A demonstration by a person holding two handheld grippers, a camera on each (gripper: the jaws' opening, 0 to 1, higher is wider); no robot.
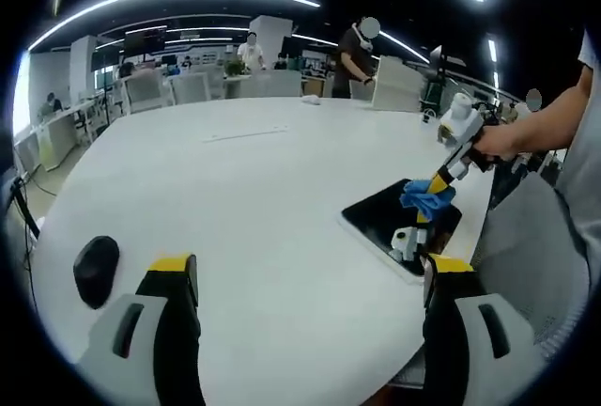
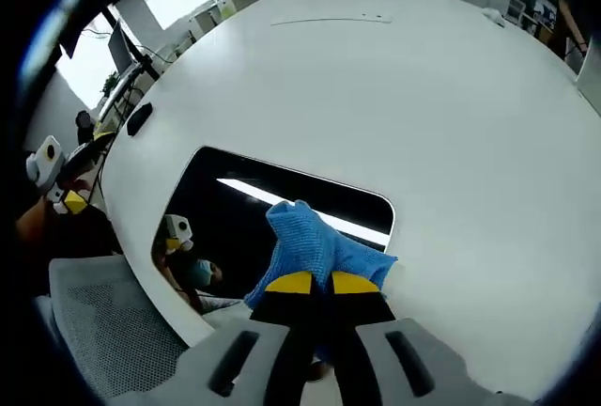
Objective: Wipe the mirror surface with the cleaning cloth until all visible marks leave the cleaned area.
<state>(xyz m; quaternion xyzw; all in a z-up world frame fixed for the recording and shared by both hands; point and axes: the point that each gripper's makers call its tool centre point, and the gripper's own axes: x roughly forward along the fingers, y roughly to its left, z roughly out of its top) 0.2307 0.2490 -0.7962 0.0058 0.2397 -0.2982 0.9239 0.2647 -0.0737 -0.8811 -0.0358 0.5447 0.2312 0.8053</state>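
Observation:
A dark rectangular mirror (image 2: 235, 218) lies flat on the white table near its edge; in the left gripper view the mirror (image 1: 380, 218) is at the right. A blue cleaning cloth (image 2: 315, 246) rests on the mirror's near right part, with my right gripper (image 2: 313, 284) shut on it. From the left gripper view, the right gripper (image 1: 434, 190) presses the blue cloth (image 1: 424, 199) onto the mirror's far end, held by a person's hand. My left gripper (image 1: 310, 270) stands open above the bare table, left of the mirror.
A black computer mouse (image 1: 96, 270) lies on the white table (image 1: 244, 190) at the near left. A mesh chair (image 2: 103, 321) stands at the table's edge by the mirror. Desks, chairs and people are far behind the table.

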